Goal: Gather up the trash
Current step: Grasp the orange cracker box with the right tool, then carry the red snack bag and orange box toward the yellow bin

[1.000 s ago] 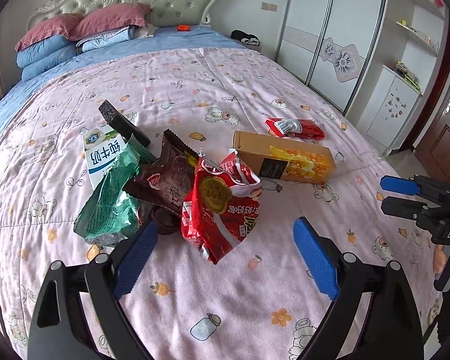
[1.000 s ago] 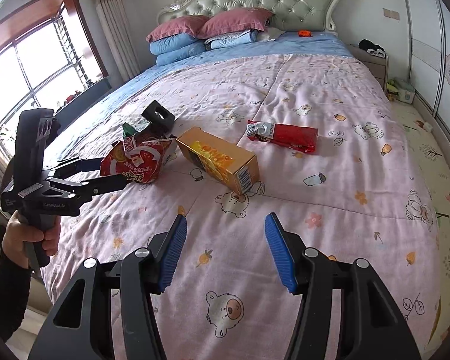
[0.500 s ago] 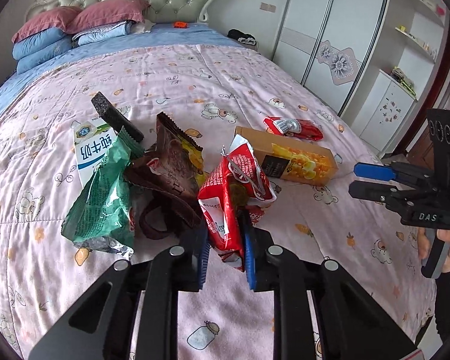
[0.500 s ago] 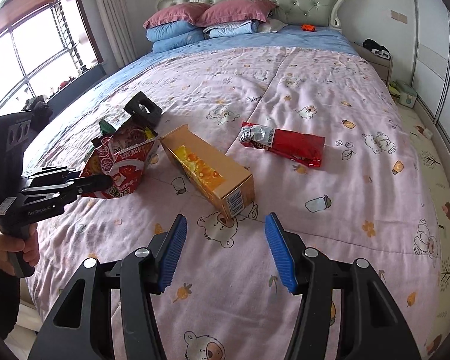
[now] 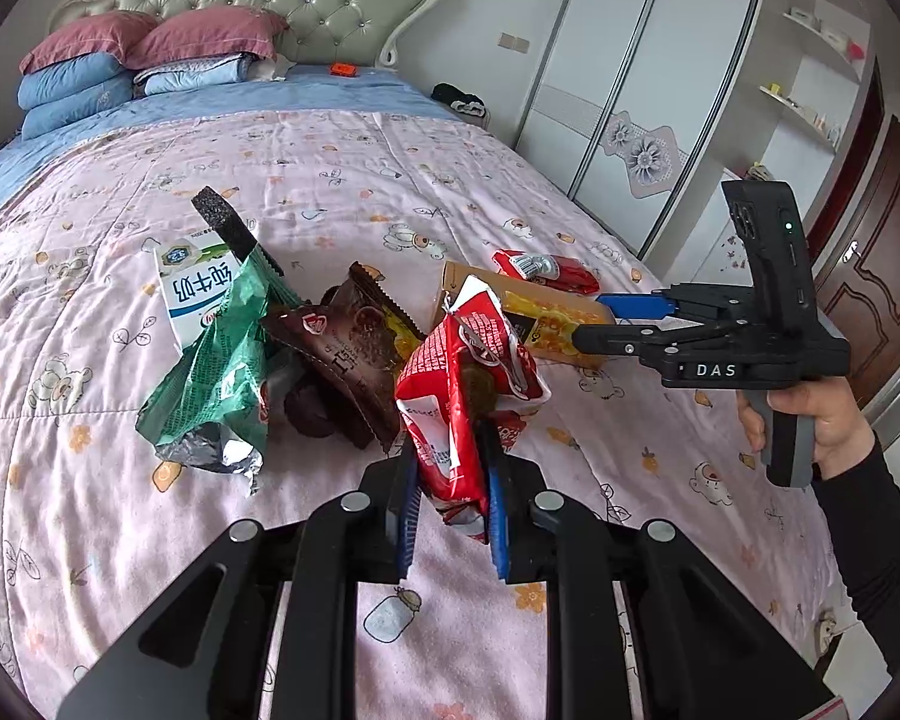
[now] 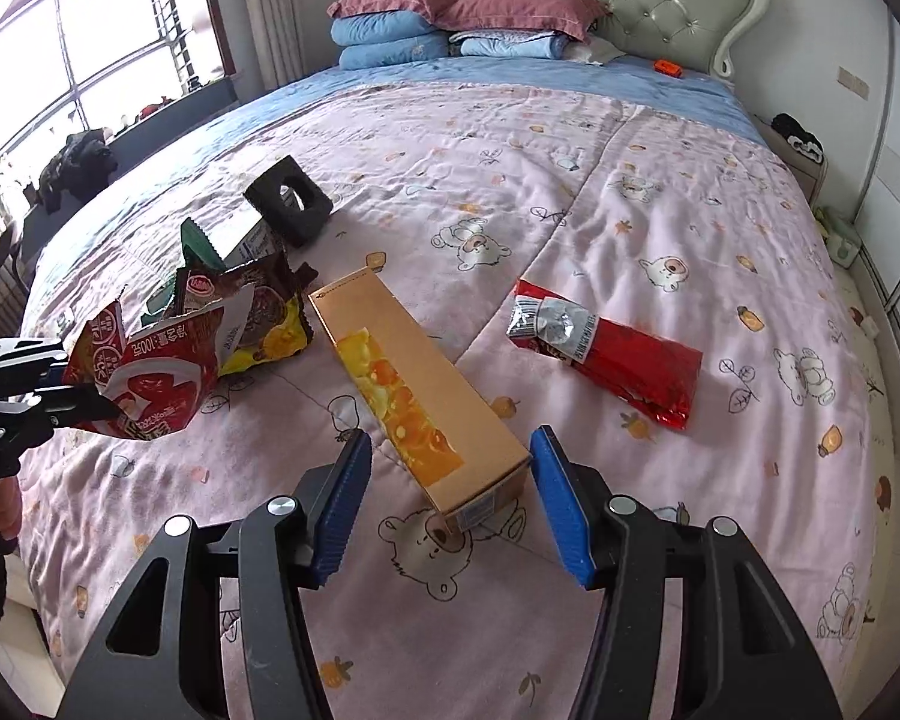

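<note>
The left gripper (image 5: 450,495) is clamped on the lower end of a torn red snack bag (image 5: 468,384), its blue pads pressed against both sides, so the bag stands up from the jaws above the pink quilt of the bed (image 5: 330,180). Just left of the red snack bag lies a brown wrapper (image 5: 342,348), and beyond that a crumpled green bag (image 5: 222,372) lies partly over a white milk carton (image 5: 195,294), with a black foam block (image 5: 225,222) at the carton's far end. Right of the red snack bag lies a long orange box (image 6: 414,402). The right gripper (image 6: 450,501) is spread wide, one pad on each side of the box's near end; whether either pad touches the cardboard is hard to judge from the right wrist view, though a gap seems to show on both sides. Further right of the box, well apart from it, a flat red packet (image 6: 606,354) with a crumpled silver end rests on the quilt.
</note>
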